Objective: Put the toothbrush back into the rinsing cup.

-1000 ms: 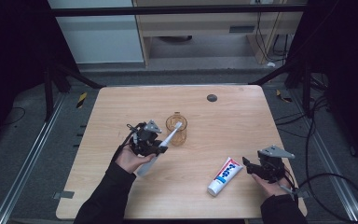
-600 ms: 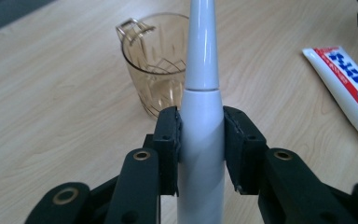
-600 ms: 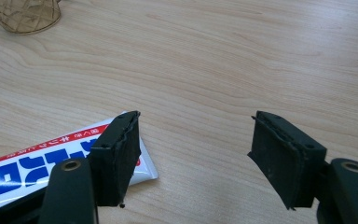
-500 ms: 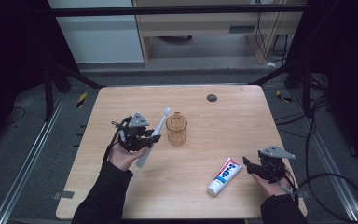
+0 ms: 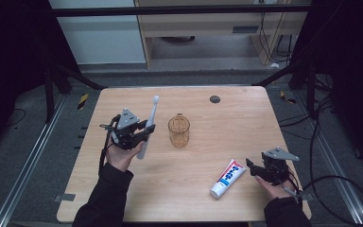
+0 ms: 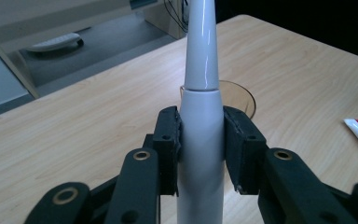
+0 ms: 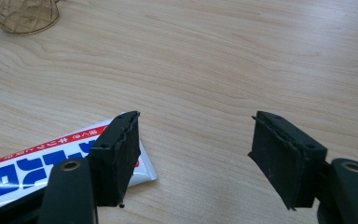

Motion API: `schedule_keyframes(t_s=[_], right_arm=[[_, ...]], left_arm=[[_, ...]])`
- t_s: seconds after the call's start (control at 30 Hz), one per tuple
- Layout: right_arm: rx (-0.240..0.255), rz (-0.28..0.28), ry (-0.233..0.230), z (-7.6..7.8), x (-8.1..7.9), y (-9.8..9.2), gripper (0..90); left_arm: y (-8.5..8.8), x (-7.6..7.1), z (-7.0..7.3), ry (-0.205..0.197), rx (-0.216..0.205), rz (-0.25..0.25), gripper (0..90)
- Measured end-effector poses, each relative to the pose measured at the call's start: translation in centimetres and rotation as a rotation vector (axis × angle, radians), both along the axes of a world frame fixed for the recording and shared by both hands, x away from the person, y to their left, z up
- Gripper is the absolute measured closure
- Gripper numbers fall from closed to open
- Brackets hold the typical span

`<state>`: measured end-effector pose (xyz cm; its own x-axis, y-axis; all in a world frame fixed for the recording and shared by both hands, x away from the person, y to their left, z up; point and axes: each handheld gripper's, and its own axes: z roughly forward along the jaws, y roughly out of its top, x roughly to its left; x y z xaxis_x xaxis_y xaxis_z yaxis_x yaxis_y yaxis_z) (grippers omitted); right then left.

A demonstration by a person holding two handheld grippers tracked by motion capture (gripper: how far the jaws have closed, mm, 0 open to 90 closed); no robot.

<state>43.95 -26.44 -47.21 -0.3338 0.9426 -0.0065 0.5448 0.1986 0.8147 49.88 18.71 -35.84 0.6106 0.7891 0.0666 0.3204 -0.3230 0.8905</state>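
The high view looks forward and down from above the near edge of the table (image 5: pixel 189 189), far enough back to take in the whole top and the floor beyond. The left gripper view rides close behind the left claw (image 6: pixel 200 140), facing across the table toward the amber cup (image 6: pixel 240 95), which stands near the table's middle in the high view (image 5: pixel 178 131). The right gripper view sits low over the table, right of the cup (image 7: pixel 21 16), looking along the right claw (image 7: pixel 196 154). Both gripper views share the cup and the toothpaste tube (image 7: pixel 37 163), also in the high view (image 5: pixel 228 178).
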Motion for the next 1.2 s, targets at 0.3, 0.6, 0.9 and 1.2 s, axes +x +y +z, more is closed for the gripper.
schedule_keyframes(t_s=[0.3, 0.6, 0.9, 1.2], right_arm=[[0.002, -0.006, -0.007, 0.0, 0.0, -0.1, 31.8], [0.001, -0.002, -0.012, 0.0, 0.1, 0.0, 31.8], [0.009, -0.001, -0.007, 0.0, 0.1, 0.0, 31.7], [0.009, 0.001, -0.008, -0.1, 0.1, -0.1, 31.6]], left_arm=[[0.0, 0.8, 0.8, -0.057, -0.082, 0.047, 67.2], [-1.0, 2.0, 1.4, -0.109, -0.151, 0.08, 67.2], [-2.3, 3.2, 1.9, -0.177, -0.232, 0.107, 67.2], [-3.2, 4.5, 1.9, -0.202, -0.28, 0.127, 67.2]])
